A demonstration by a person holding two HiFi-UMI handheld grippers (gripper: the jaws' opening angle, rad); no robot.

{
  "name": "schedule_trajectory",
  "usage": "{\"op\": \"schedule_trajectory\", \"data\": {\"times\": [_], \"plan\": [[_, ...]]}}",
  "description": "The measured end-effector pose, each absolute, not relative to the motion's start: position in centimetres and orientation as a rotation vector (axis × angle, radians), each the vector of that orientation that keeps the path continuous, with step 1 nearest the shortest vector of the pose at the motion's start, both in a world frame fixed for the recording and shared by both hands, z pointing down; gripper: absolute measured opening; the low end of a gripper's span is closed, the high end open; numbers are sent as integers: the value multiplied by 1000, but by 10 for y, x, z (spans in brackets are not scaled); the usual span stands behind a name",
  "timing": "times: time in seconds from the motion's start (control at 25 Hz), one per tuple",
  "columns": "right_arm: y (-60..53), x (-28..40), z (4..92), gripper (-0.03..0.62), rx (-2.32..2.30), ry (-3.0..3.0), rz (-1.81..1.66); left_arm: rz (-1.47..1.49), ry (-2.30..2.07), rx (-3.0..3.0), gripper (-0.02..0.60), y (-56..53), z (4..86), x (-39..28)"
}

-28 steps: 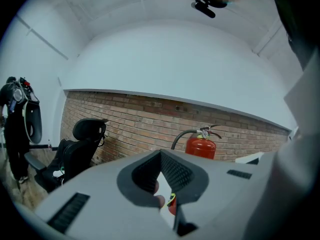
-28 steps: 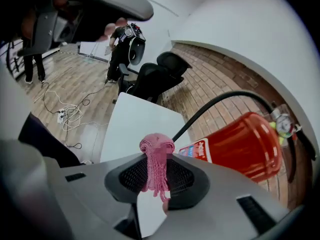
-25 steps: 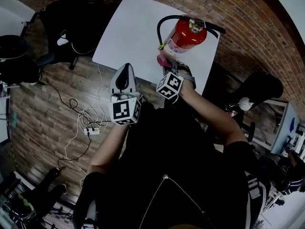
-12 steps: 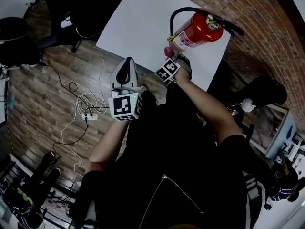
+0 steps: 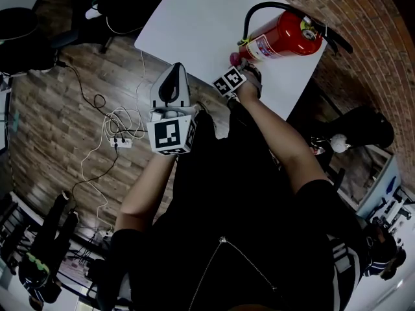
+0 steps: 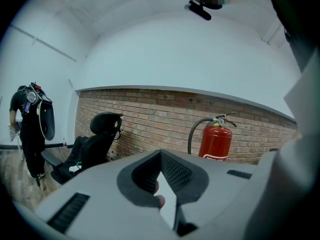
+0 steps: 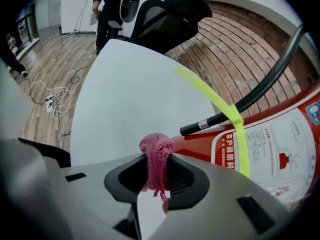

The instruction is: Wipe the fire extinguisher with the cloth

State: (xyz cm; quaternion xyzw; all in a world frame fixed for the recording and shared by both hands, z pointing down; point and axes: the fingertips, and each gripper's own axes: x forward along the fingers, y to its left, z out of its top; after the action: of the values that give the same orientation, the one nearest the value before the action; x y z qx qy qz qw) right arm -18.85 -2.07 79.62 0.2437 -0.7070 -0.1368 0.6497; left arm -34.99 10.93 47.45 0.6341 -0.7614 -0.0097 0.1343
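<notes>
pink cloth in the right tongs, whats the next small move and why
Probably press the bunched pink knitted cloth sideways onto the red cylindrical fire extinguisher and stroke along its body. The right tongs are shut on the cloth, which sits right beside the red shell near its printed label. I cannot tell whether the cloth touches the shell.

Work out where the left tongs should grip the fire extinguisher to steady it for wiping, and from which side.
Probably the black lever handle atop the fire extinguisher: it is thin, whereas the red cylinder looks too wide for the jaws. Come from above, on the side of the left tongs, since the right tongs hold the cloth near its base.
</notes>
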Motion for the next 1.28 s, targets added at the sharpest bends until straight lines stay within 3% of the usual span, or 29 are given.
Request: {"op": "schedule_trajectory", "data": {"times": [0.52,1.28], "plan": [[-36,-190,810,104,629,-1520,-301,-40,-2232,1792,11,116,481,-357],[-37,-189,757,104,682,-1577,-267,-109,-2245,1802,11,125,470,-360]]}}
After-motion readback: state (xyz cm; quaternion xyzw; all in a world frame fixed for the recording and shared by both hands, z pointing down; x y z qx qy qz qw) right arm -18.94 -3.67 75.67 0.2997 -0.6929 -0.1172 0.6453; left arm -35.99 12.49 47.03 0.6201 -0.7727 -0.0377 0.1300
